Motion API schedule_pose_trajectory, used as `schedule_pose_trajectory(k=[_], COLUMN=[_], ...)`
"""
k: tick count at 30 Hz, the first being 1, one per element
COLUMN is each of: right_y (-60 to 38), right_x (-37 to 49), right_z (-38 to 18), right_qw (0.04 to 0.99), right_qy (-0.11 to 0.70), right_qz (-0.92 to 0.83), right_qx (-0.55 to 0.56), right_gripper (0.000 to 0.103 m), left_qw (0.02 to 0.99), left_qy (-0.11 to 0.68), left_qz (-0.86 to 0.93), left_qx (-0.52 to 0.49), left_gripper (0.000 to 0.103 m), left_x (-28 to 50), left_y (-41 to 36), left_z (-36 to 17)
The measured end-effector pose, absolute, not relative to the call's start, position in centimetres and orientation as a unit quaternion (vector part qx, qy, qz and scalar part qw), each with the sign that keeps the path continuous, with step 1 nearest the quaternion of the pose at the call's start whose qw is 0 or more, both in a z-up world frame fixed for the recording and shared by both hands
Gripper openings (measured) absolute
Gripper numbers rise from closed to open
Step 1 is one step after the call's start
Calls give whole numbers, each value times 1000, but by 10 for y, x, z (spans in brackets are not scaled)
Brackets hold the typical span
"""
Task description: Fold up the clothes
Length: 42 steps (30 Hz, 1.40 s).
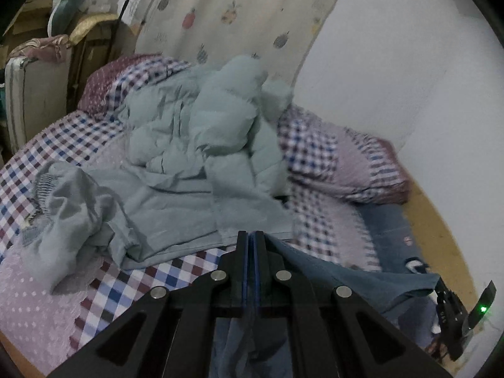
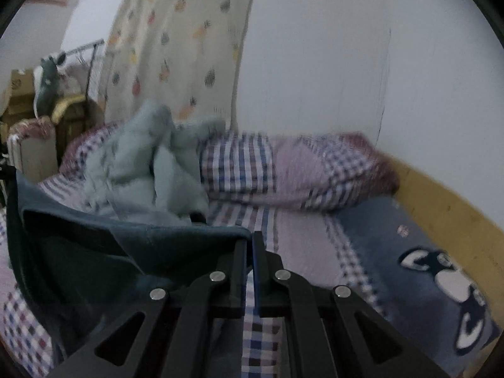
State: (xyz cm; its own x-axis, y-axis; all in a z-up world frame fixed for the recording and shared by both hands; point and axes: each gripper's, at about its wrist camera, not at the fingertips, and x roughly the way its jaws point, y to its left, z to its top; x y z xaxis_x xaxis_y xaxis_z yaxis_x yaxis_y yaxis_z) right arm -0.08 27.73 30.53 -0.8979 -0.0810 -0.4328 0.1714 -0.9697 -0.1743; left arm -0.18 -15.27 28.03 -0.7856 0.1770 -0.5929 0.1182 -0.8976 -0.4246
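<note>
Both the left gripper [image 1: 251,236] and the right gripper [image 2: 250,239] are clamped on an edge of a dark blue garment [image 2: 94,252], stretched between them above the checked bed sheet [image 1: 176,271]. It looks thin, limp and light, best pinched at corners. Beyond lies a crumpled pale green padded jacket [image 1: 217,119]

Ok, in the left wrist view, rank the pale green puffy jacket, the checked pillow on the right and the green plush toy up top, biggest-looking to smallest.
1. Pale green puffy jacket, which fills the middle of the bed.
2. Checked pillow, clearly smaller in the frame.
3. Green plush toy, smallest, though it sits farthest back at the fisheye edge, so its true size is unsure.
</note>
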Motion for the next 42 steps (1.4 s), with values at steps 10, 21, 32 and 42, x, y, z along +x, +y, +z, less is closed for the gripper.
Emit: schedule_pose_trajectory(k=[10,21,32,42], right_y=[256,231,253,251], right_x=[-128,-222,-134,77], right_z=[189,116,132,140], right_qw=[71,59,80,184], right_qy=[99,81,39,-25], right_qz=[-946,-925,-935,-915], right_qx=[299,366,344,359], right_gripper=[1,4,50,61], left_qw=[-22,-83,-7,89], left_qy=[-222,-213,-235,-227], left_qz=[896,886,894,887], left_qx=[-385,-404,-381,-392], left_gripper=[2,2,28,61], left_x=[-115,-183,-86,94], left_y=[-159,-197,-200,-139], left_z=[164,88,82,71])
